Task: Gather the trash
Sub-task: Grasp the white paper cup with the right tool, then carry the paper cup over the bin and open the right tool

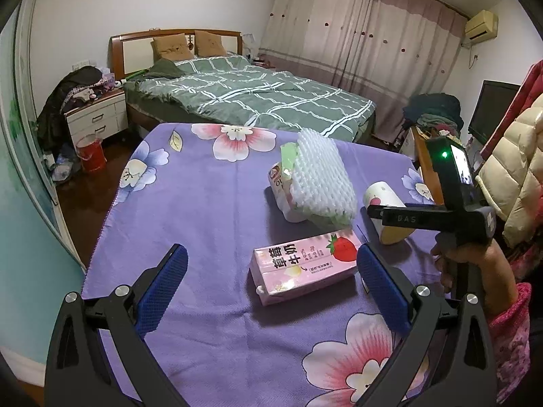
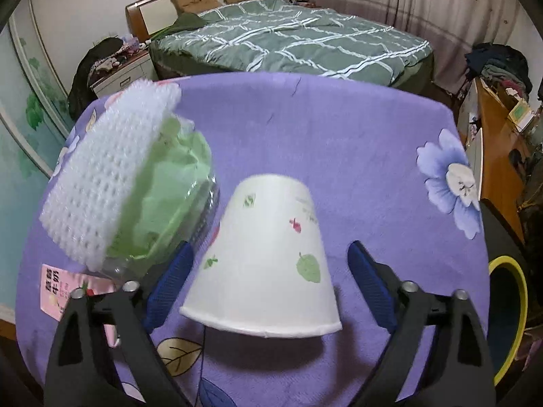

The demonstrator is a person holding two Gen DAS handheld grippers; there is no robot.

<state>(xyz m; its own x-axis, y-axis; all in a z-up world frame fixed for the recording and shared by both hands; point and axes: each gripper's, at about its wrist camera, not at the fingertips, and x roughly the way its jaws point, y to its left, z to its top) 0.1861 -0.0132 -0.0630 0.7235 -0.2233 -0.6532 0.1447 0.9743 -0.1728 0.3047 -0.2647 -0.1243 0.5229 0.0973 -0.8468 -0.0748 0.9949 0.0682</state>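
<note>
Paper cup on its side on desk, between blue pads of right gripper; jaws apart, not touching; cup likely light, crushable; pinch gently mid-wall; left gripper agape over carton.

A wide bed with a green quilt checked in white lines fills the middle of the room, its wooden headboard with pale panels set against a plain white wall. Two brown cushions lean on the headboard. A white bedside cabinet with drawers stands beside it, heaped with dark clothes, and a red bucket sits on the dark wooden floor. Long mauve curtains dotted with small flowers hang closed; a beige air conditioner is mounted high beside them.
</note>
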